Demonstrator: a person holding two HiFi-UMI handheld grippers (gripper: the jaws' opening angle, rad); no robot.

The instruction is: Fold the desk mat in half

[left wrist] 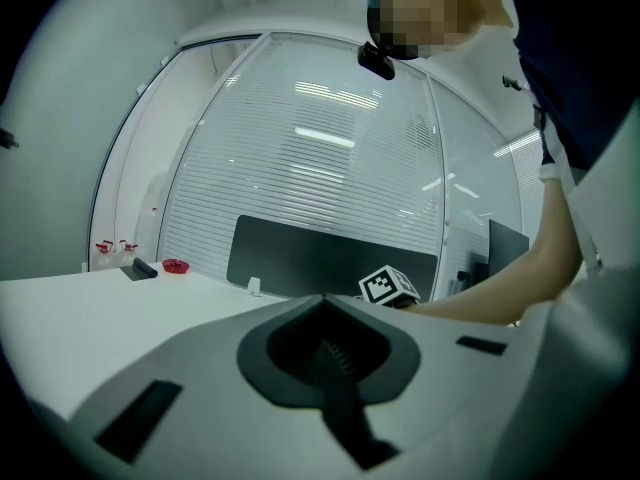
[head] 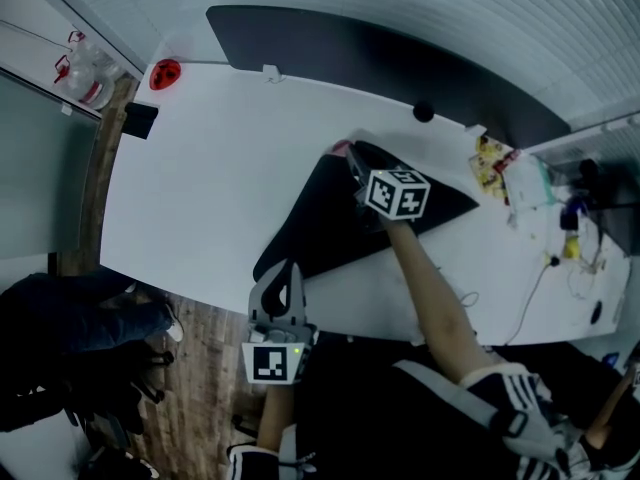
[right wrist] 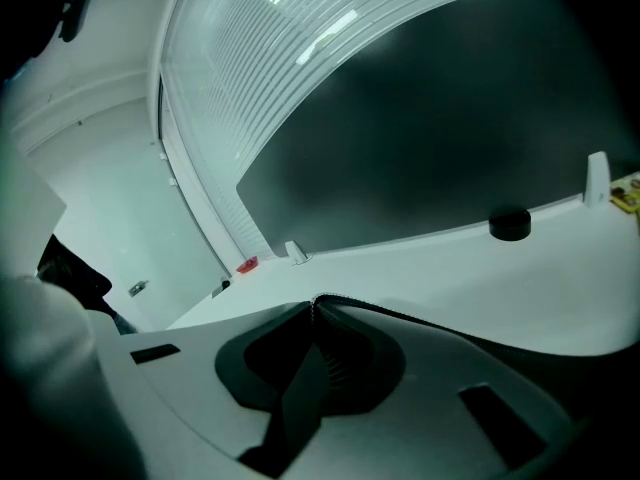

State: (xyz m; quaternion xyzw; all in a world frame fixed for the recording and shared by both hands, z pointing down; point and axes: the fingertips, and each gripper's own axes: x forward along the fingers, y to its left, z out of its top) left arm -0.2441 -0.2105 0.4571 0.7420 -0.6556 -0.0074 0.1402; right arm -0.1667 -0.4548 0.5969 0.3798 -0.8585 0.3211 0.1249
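Black stitched desk mat (head: 320, 218) is lying partly folded on the white worktop (head: 200, 188). The right gripper (head: 353, 161) is pinching its raised far edge with clenched fingers, forearm stretching across. The left gripper (head: 285, 270) is hovering by the mat's near corner, fingers clenched on nothing visible. A small black puck (head: 423, 112) is sitting beyond.

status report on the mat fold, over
Status: right gripper jaws shut on desk mat stitched edge. left gripper jaws shut, empty, by near table edge. Mat partly folded over, nothing lying on it.

White table (head: 215, 188), wood floor (head: 203, 353), dark divider panel (head: 330, 48), pale slatted blinds (head: 450, 8)
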